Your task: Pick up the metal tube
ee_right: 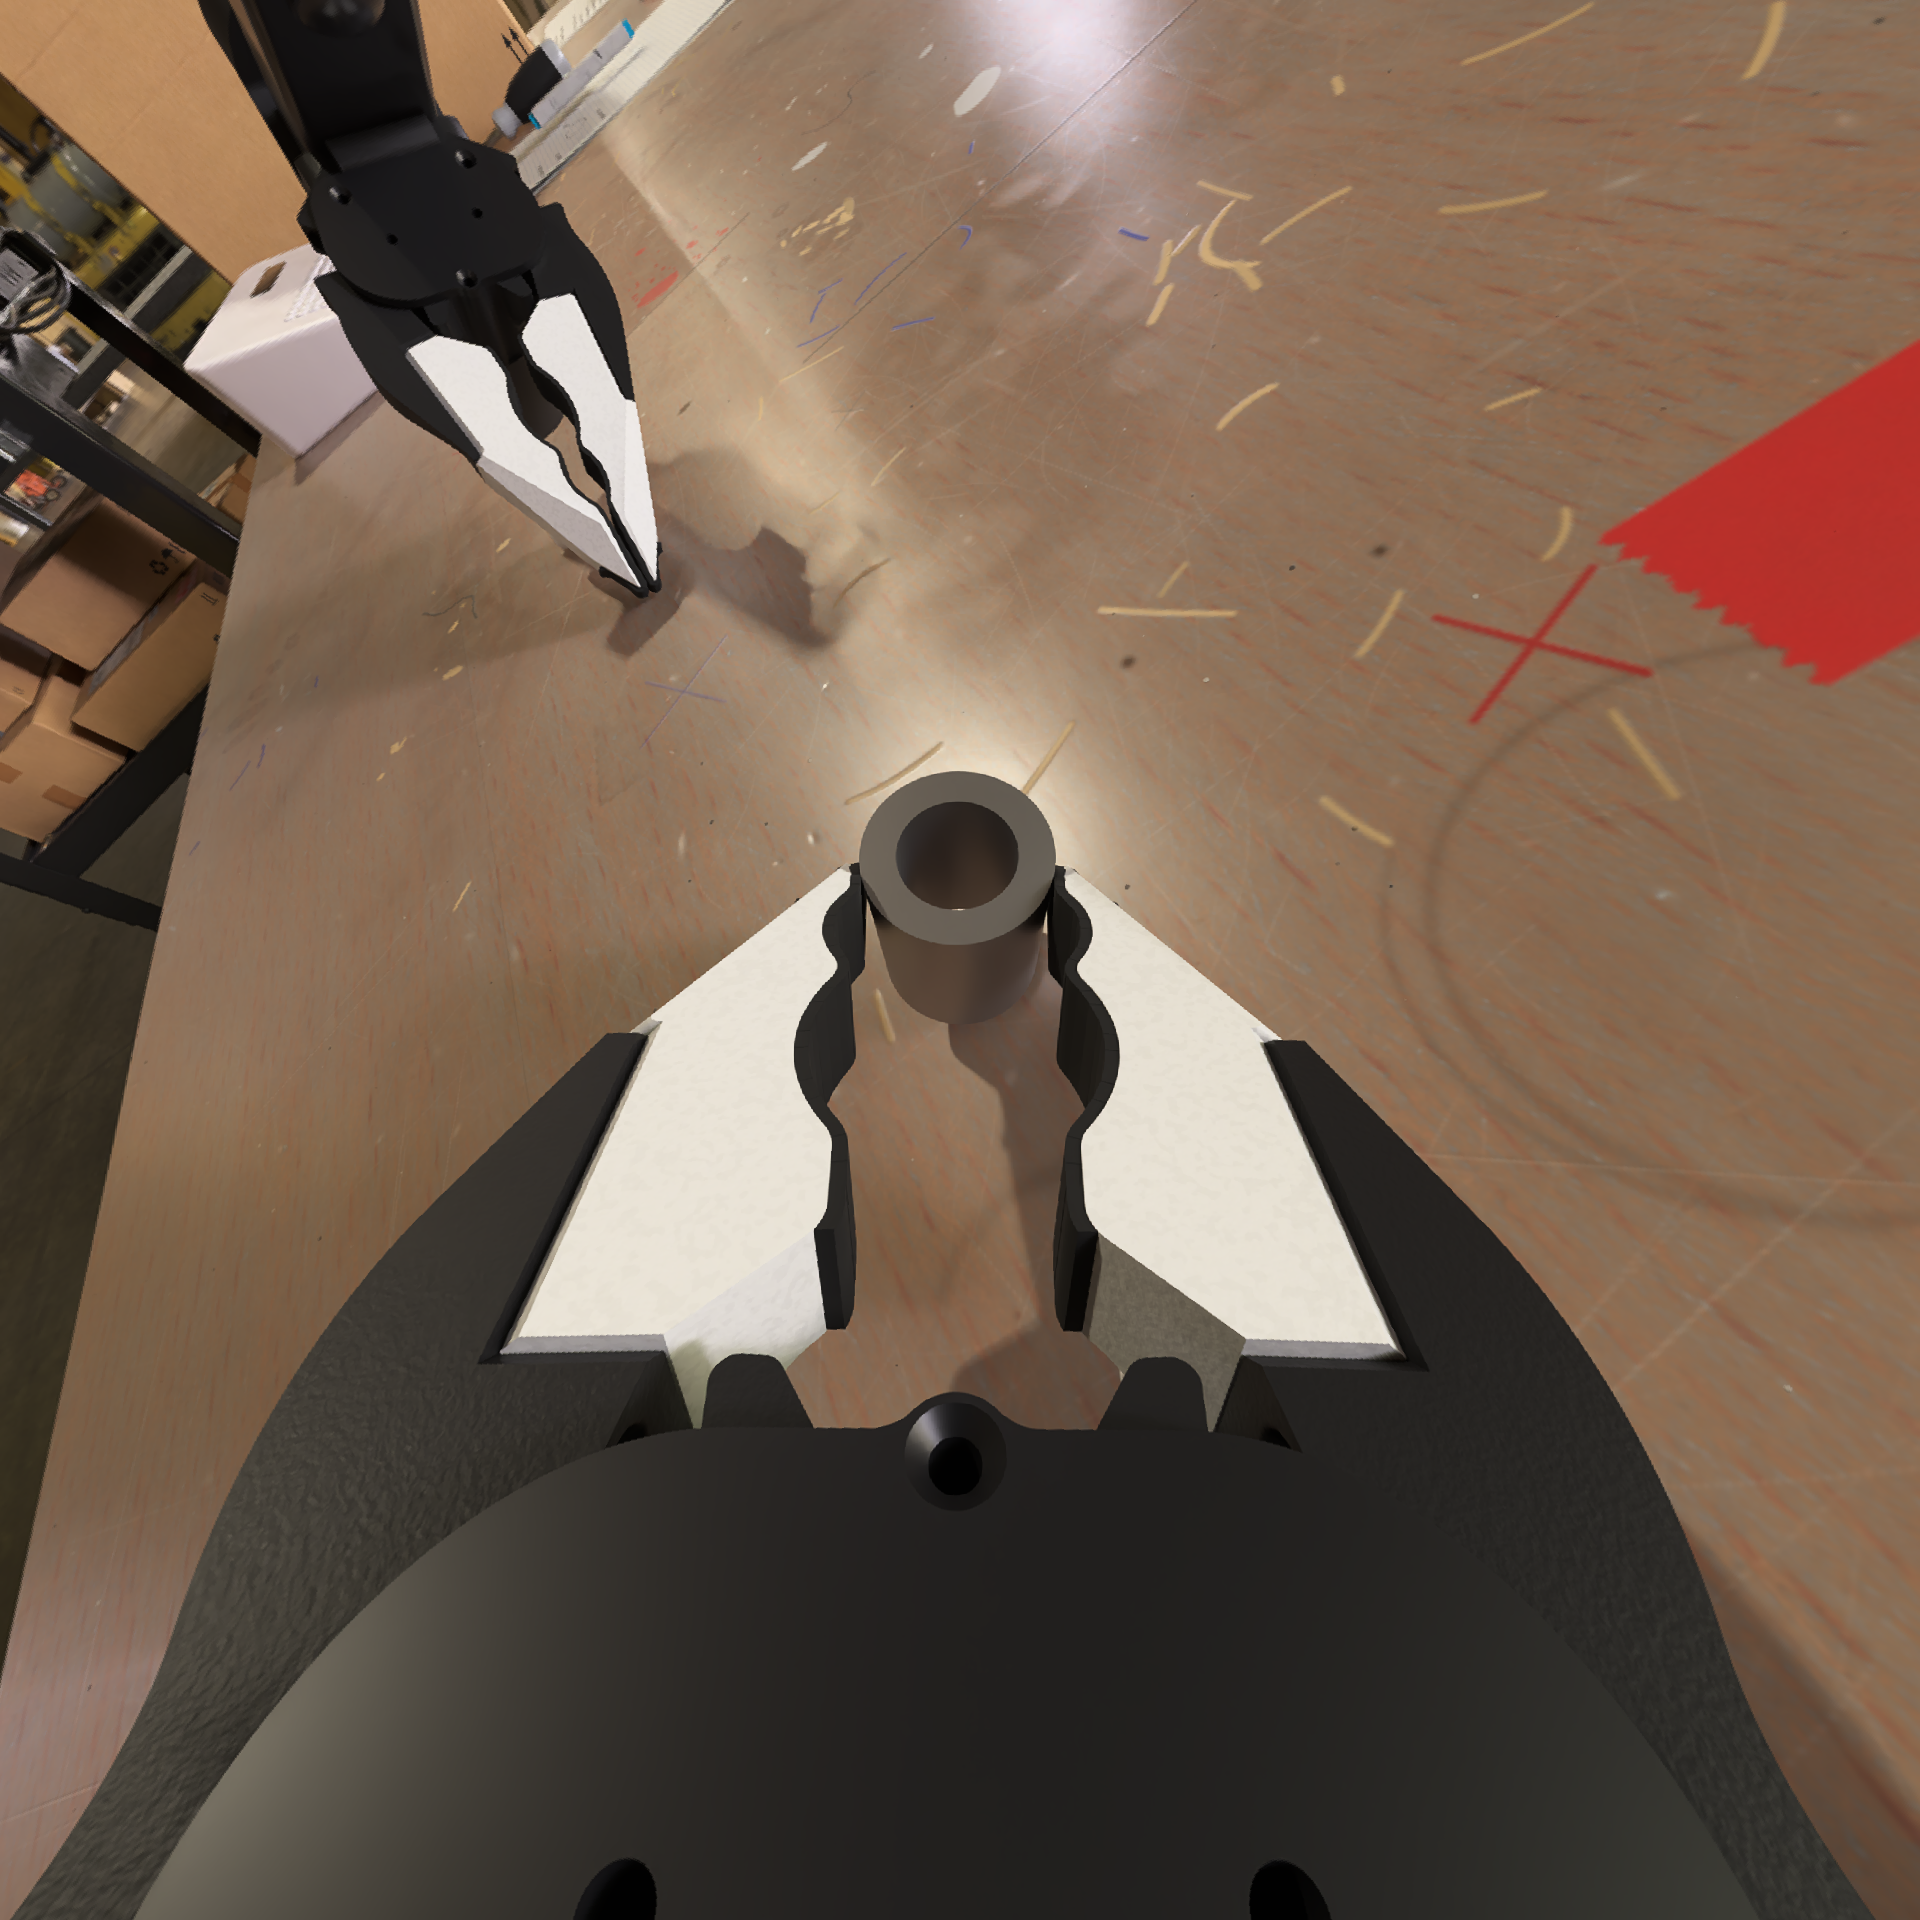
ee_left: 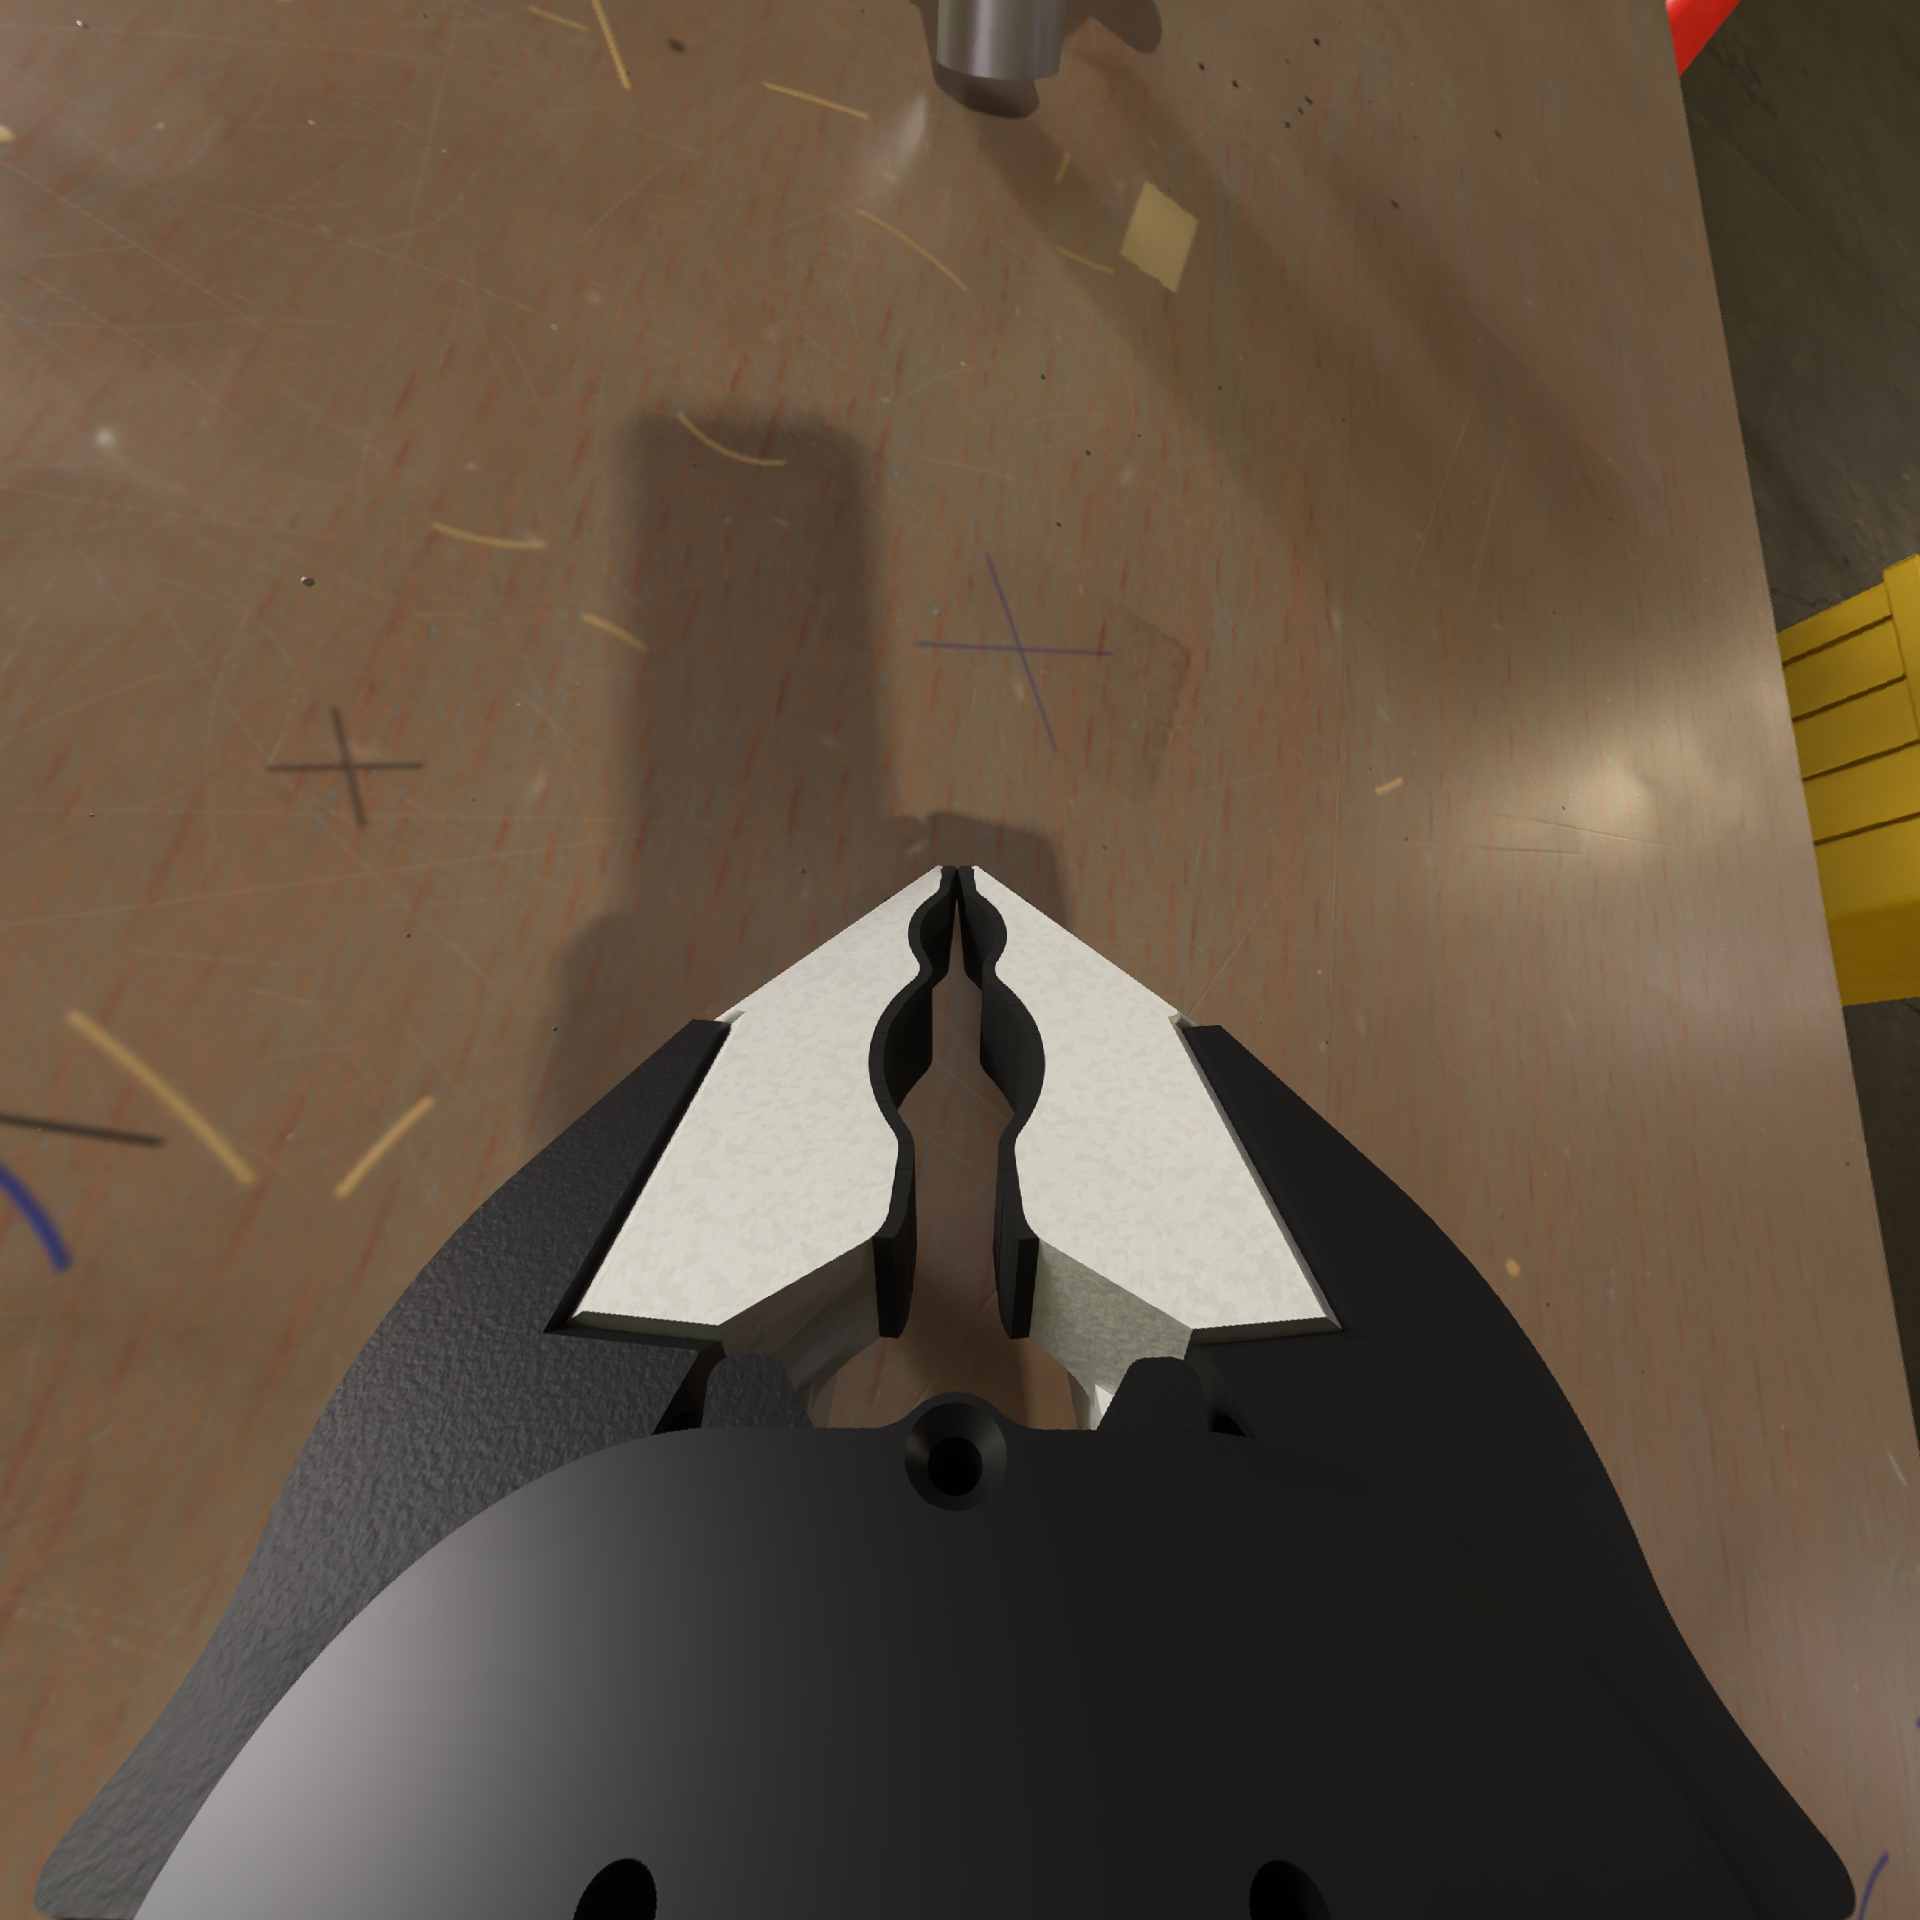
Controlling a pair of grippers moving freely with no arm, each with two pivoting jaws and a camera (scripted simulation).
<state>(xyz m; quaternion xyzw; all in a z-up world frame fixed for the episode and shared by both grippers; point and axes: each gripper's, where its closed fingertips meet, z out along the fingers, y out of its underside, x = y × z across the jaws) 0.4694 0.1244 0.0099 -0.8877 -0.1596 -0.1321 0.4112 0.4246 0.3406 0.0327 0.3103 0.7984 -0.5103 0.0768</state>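
Observation:
The metal tube is a short grey hollow cylinder, upright, seen from above in the right wrist view. My right gripper is shut on it at the fingertips, one tip on each side. The tube's lower end also shows at the top of the left wrist view, with its shadow just below it on the wooden table. My left gripper is shut and empty, its tips together just above the table. It also shows in the right wrist view, to the far left of the tube.
A strip of red tape and a red cross mark lie on the table to the right. A white box stands by the table's left edge, with cardboard boxes beyond. A yellow object sits past the edge in the left wrist view.

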